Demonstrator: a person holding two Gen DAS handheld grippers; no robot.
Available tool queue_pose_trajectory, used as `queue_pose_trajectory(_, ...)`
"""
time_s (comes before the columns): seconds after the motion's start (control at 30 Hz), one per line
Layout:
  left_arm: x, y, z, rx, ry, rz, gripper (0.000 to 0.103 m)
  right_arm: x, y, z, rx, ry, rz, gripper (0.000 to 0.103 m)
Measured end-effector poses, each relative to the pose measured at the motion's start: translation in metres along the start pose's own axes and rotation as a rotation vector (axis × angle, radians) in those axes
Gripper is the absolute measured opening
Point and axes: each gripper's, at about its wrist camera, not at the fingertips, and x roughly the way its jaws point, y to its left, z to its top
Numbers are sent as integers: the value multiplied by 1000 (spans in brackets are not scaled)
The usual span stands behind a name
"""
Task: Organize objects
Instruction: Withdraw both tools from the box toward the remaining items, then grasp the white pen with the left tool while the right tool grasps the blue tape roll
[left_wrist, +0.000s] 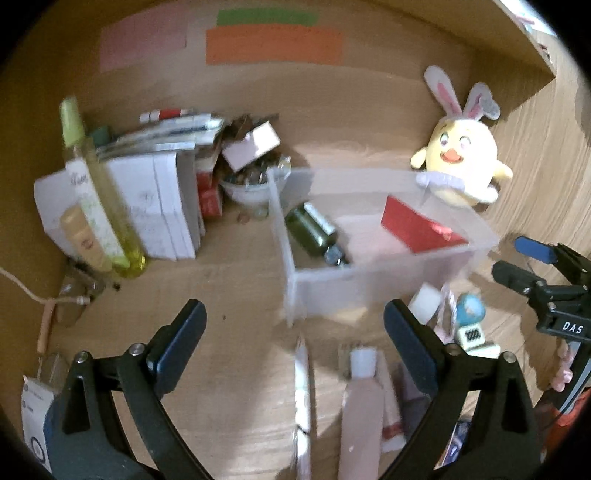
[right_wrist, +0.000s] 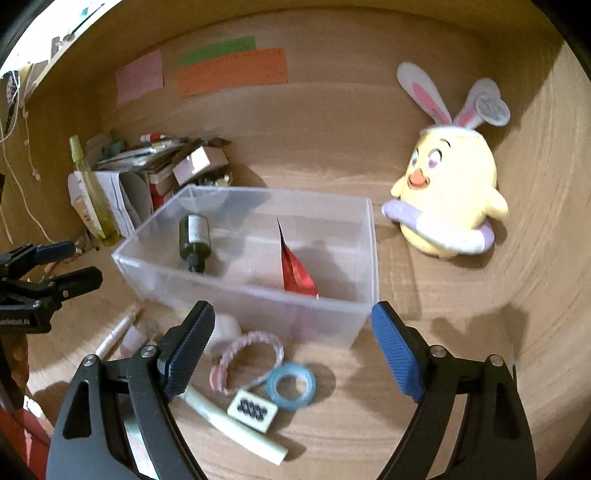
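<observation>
A clear plastic bin (right_wrist: 236, 299) (left_wrist: 369, 291) stands on the wooden desk and holds a dark green bottle (right_wrist: 195, 239) (left_wrist: 314, 232) and a red packet (right_wrist: 295, 269) (left_wrist: 417, 229). In front of the bin lie a pink braided bracelet (right_wrist: 245, 360), a blue tape roll (right_wrist: 291, 386) (left_wrist: 470, 309), a mahjong tile (right_wrist: 252, 410) (left_wrist: 472, 336), a pale tube (right_wrist: 229, 421) and a pink tube (left_wrist: 360, 406). My right gripper (right_wrist: 291, 350) is open and empty above these small items. My left gripper (left_wrist: 295, 347) is open and empty, in front of the bin.
A yellow bunny-eared plush (right_wrist: 448, 199) (left_wrist: 463, 162) sits right of the bin. At the back left stand a tall yellow-green spray bottle (left_wrist: 99, 206), white boxes and papers (left_wrist: 159, 206) and a bowl of clutter (left_wrist: 247, 184). Coloured notes (right_wrist: 232, 70) hang on the back wall.
</observation>
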Motion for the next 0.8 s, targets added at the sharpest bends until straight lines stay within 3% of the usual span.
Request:
queue_pose_trajectory(0.37, 11, 6, -37, 8, 67, 38, 97, 24, -15, -33, 52, 119, 16, 85)
queue_pose_trajectory(0.4, 12, 7, -41, 5, 71, 34, 95, 27, -17, -35, 60, 129, 16, 85)
queue_pose_trajectory(0.47, 15, 11, -46, -6, 98, 14, 77, 33, -21, -39, 79, 150, 17, 85)
queue_pose_trajectory(0.7, 28, 11, -59, 1, 155, -6, 59, 40, -20, -42, 86, 171, 24, 84)
queue_pose_trajectory(0.77, 31, 9, -61, 15, 162, -2, 49, 43, -18, -41, 78, 184, 27, 77)
queue_pose_trajectory(0.8, 33, 7, -62, 28, 159, 12, 49, 45, -18, -41, 76, 193, 32, 76)
